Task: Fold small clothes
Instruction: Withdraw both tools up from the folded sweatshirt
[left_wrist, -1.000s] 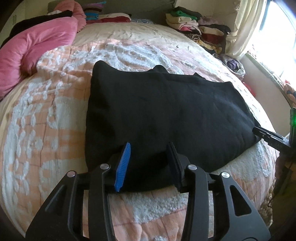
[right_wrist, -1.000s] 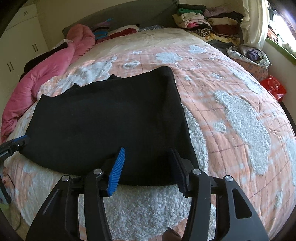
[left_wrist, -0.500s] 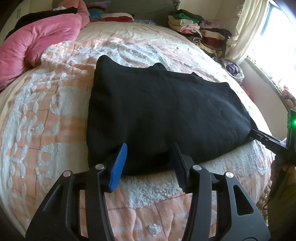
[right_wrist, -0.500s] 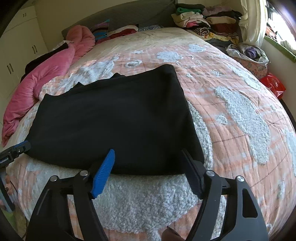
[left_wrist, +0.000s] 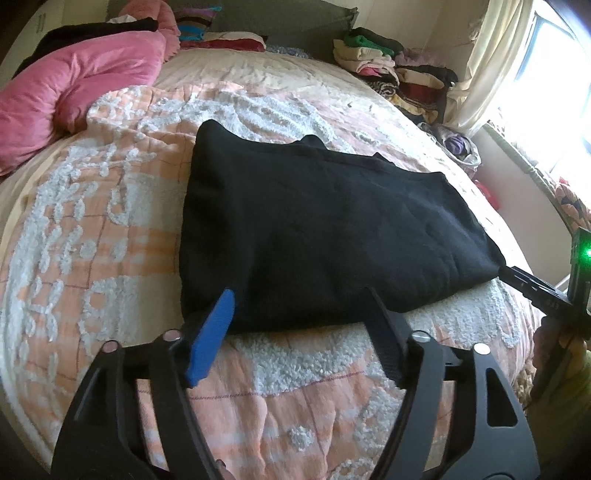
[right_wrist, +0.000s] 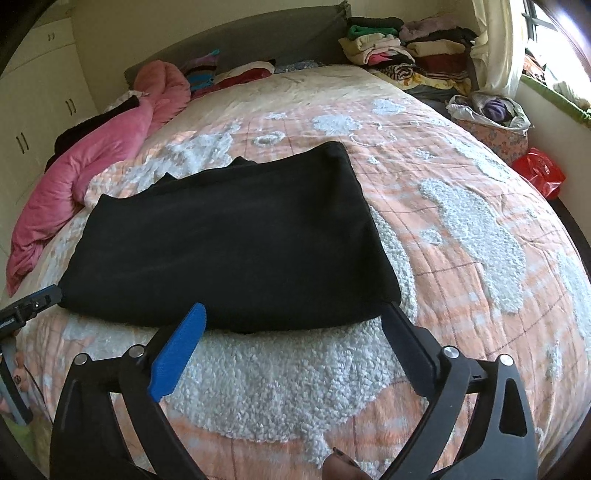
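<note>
Garment: the black garment (left_wrist: 325, 229) lay flat, already doubled over, on the peach quilt (left_wrist: 92, 240) of the bed, near its near edge.
Handling: it looked soft, limp and light, not slippery; I judge the near corners were the best places to take hold.
Left tongs (left_wrist: 301, 325): spread wide, holding nothing; the near-left hem was just beyond the tips.
Right tongs (right_wrist: 295, 326): also spread and empty, just short of the near-right corner.

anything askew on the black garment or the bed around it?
Mostly tidy: black garment lies flat on the bedspread. Only oddity is two small bumps of fabric poking past its far edge, so the layers are not quite aligned.
</note>
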